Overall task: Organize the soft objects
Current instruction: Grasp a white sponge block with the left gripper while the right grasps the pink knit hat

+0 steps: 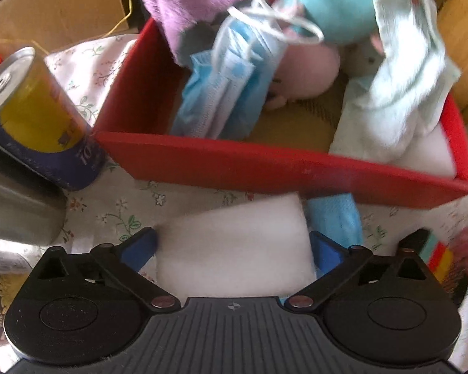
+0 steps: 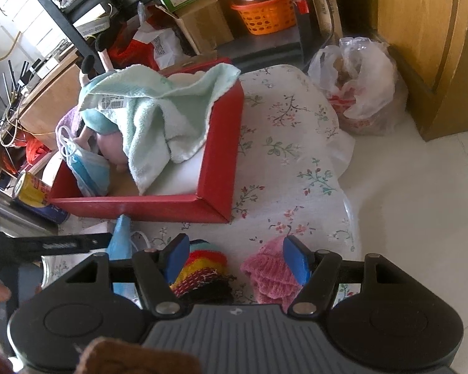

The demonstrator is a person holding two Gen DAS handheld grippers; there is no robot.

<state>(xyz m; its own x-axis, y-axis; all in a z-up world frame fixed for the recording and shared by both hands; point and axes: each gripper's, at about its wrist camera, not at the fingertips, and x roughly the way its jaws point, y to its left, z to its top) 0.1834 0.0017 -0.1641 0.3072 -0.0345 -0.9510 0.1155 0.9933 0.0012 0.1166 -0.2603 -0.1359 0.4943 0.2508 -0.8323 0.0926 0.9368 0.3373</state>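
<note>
A white sponge block (image 1: 234, 243) lies on the floral cloth in front of the red box (image 1: 265, 162). My left gripper (image 1: 234, 246) is open wide, its blue pads (image 1: 140, 249) flanking the block's two sides. Inside the box are blue face masks (image 1: 227, 84), a purple, teal and pink plush toy (image 1: 312, 68), a mint towel (image 1: 405, 71) and another white sponge (image 1: 430, 152). My right gripper (image 2: 237, 258) hangs open over a rainbow knitted piece (image 2: 206, 268) and a pink knitted piece (image 2: 268, 268), with bare cloth showing between them.
A yellow and blue drink can (image 1: 37, 109) and a metal container (image 1: 15, 205) stand left of the box. One blue mask (image 1: 337, 218) lies on the cloth beside the sponge. A plastic bag (image 2: 358, 87) sits on the floor; cardboard boxes and shelves stand behind.
</note>
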